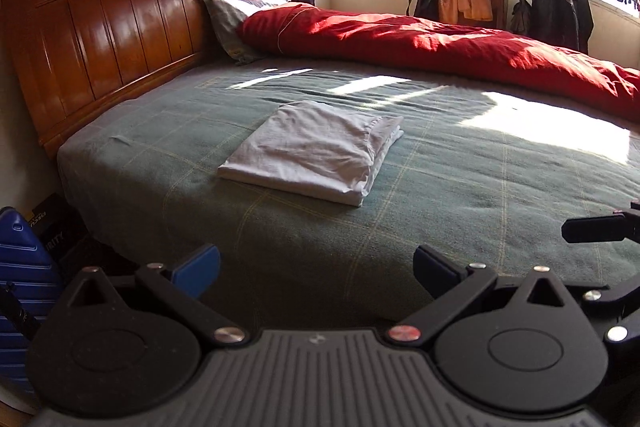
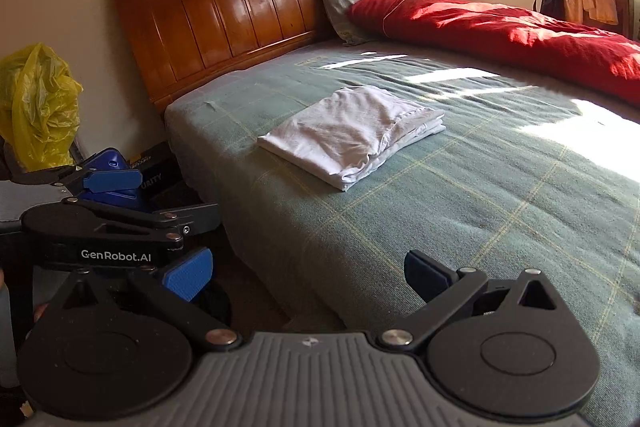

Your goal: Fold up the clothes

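A white garment (image 1: 312, 151) lies folded into a neat rectangle on the green checked bedspread (image 1: 480, 195), well back from the near edge. In the right wrist view the same folded garment (image 2: 352, 135) sits flat on the bedspread (image 2: 500, 187). My left gripper (image 1: 316, 271) hovers at the bed's near edge, short of the garment, open and empty. My right gripper (image 2: 308, 275) is also open with nothing between its blue pads, low by the bed's corner. Neither gripper touches the cloth.
A red duvet (image 1: 440, 43) is bunched along the far side, with a pillow (image 1: 228, 19) against the wooden headboard (image 1: 112, 27). A blue suitcase (image 1: 24, 267) and a yellow plastic bag (image 2: 36, 103) stand on the floor left of the bed. Dark clothes (image 1: 560, 7) hang by the window.
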Demonstrator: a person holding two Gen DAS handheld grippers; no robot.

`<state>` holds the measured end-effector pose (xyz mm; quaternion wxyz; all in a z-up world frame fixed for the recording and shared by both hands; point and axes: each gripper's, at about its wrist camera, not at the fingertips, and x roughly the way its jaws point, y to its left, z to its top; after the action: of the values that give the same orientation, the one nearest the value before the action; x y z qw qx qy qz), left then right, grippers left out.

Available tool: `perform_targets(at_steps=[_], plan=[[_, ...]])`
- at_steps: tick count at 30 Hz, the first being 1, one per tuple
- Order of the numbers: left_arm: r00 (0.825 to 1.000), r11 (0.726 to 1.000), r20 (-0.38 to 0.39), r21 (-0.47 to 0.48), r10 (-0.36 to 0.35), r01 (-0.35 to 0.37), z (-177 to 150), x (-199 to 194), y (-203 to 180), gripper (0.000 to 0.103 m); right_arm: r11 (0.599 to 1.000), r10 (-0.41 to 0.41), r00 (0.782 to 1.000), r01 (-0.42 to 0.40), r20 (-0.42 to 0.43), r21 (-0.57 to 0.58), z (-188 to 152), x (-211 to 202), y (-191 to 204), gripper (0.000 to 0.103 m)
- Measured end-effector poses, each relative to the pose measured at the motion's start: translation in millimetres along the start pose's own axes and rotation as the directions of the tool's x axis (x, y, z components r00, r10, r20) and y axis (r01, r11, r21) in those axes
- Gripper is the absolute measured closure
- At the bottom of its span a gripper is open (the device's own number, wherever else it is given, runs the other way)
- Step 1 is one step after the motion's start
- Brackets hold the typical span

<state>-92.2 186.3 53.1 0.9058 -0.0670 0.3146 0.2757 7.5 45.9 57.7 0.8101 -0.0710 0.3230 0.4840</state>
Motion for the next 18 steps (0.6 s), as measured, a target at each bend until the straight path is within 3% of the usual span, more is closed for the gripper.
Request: perform_targets(at_steps=[9,18], plan=[[0.998,0.996,-0.048,-0.072,0.040,-0.044,-17.9,-15.7,-5.3,0.001,0.994,-0.105,0.994,0.105,-0.025,0.000,-19.1,-10.9,5.3,0.000],[0.997,0.996,-0.066,-0.074,0.043,-0.048,-18.8,-19.9,-8.7,0.001,0.994,-0.110,0.994,0.111,-0.016,0.007,-20.5,-15.8,4.8,0.000]])
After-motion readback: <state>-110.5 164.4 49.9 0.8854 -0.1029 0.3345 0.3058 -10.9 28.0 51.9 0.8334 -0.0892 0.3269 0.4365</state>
